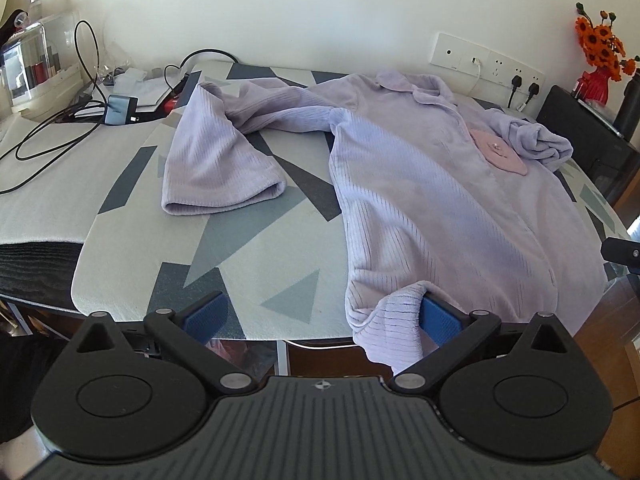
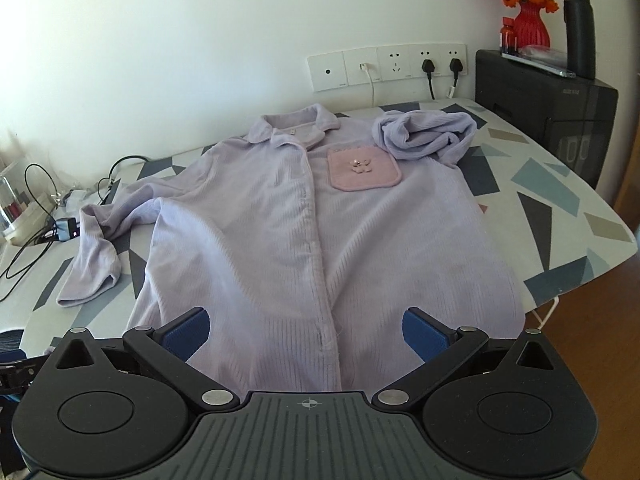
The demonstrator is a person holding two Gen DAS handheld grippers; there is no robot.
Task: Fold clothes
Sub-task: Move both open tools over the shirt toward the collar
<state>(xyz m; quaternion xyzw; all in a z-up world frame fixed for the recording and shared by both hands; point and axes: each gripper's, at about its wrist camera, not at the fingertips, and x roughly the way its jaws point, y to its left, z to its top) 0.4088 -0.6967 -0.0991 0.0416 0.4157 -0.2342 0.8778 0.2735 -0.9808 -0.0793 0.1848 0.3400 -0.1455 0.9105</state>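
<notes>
The lilac shirt (image 2: 280,232) lies spread, front up, on the patterned desk (image 2: 560,200), its hem at the near edge. The left claw (image 1: 320,318) is spread wide, one pad touching the hem corner. The right claw (image 2: 306,332) is spread wide above the hem, holding nothing.

- A lilac ribbed shirt (image 1: 420,184) lies face up on the patterned board (image 1: 256,264), collar toward the wall.
- One sleeve (image 1: 216,160) bends back across the board.
- The left gripper (image 1: 320,316) stands wide open; the hem corner (image 1: 394,320) drapes against its right pad.
- Black cables (image 1: 52,128) loop at left.
</notes>
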